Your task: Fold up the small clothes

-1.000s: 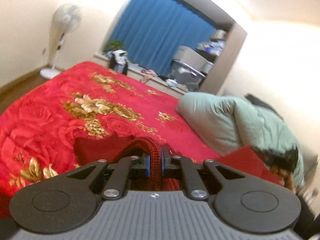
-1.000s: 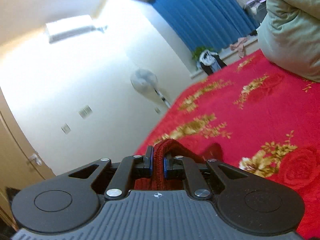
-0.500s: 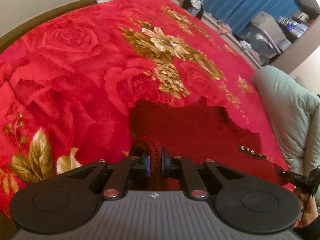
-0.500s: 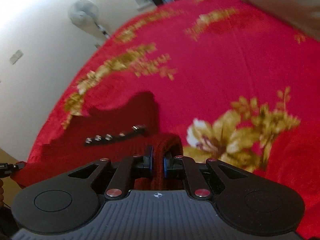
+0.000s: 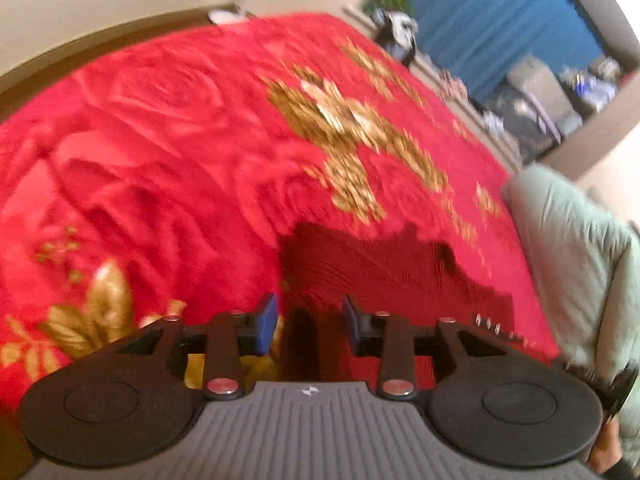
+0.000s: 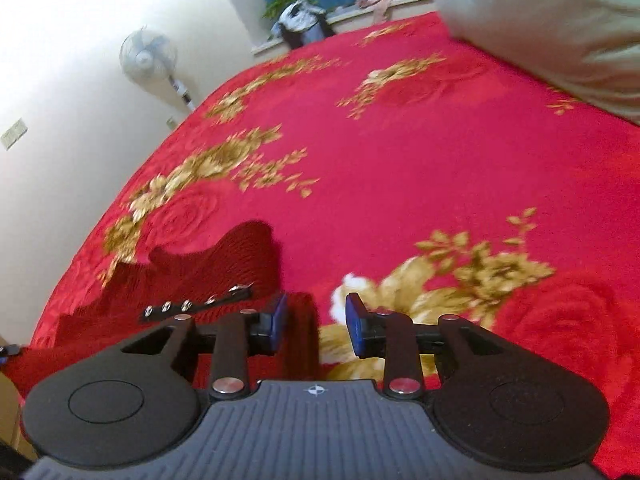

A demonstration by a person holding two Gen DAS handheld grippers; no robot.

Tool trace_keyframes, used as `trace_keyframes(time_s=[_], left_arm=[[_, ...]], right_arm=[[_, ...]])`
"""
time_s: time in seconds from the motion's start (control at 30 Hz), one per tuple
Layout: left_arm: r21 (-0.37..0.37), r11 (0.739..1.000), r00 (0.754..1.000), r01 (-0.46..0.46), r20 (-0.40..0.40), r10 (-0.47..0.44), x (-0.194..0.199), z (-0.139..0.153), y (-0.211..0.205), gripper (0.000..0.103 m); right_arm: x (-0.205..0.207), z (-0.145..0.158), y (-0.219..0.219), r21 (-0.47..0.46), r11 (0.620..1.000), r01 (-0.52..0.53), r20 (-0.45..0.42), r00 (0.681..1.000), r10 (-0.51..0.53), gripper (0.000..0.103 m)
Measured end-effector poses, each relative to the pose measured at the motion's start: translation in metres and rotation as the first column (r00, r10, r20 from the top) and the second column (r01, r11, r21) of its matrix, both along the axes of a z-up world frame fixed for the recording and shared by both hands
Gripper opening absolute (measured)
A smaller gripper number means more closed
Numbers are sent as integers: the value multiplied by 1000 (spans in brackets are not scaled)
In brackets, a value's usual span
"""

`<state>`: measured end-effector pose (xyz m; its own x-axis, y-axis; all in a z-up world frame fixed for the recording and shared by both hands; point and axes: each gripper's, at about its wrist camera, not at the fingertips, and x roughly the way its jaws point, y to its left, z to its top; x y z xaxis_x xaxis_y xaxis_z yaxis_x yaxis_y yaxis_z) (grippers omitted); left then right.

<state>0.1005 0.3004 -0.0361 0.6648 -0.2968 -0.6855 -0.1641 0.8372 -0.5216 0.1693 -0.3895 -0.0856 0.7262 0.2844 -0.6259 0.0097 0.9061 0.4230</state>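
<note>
My left gripper (image 5: 308, 322) is at the bottom centre of its view, and its jaws are opening; a fold of the dark red knitted garment (image 5: 384, 276) stands in the gap between the blue pads (image 5: 267, 322), but the pads do not press on it. The garment lies flat on the bed, spreading from the gripper toward the middle right of the frame, with a short row of small metal snaps (image 5: 494, 326) at its lower right edge. My right gripper (image 6: 314, 322) is also at the bottom centre of its view and its jaws are opening too; the corner of the same garment (image 6: 224, 268) lies between them, nearer to the left pad, and it is not clamped. From there the garment goes to the lower left of the frame, and the row of snaps (image 6: 196, 302) is just above the left finger. Under everything is the red blanket (image 6: 400, 160) with golden flowers. A pale green pillow (image 5: 580, 252) is at the right edge of the left view. Farther away, a standing fan (image 6: 150, 56) is at the upper left of the right view, and a blue curtain (image 5: 500, 20) is at the upper right of the left view.
</note>
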Motion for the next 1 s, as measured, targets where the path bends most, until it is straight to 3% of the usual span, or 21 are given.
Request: trace_keyframes(time_s=[0.07,0.17,0.23,0.33,0.57,0.8,1.0], left_arm=[[-19,999,999,-44,-7,44,-8,0,15,39],[36,996,994,-85,-68,88,-14,-5,25,39],[83,994,987,-73,-134,84,-13,-13,24,39],[162,987,985,-8,-167,35,-8,-16,10,39],[188,967,983,172,-95,-157,4,-9,-40,56],[248,956,983,158,-132,-128,32,-14,-60,56],[247,958,985,142,-128,-113,54,-16,-68,56]], right_arm=[[-5,-1,-9,5,1000,13,-14,1000,-13,33],[-8,-9,-9,-37,999,-16,-66,998,14,33],[-8,-19,-3,-76,996,-53,-124,991,43,33],[-7,-34,10,-172,979,-107,-196,978,72,33],[-2,-26,29,-125,974,-187,-106,979,175,34],[21,-24,33,-32,987,-159,-52,986,158,36],[40,-30,34,-4,989,-145,-41,989,144,40]])
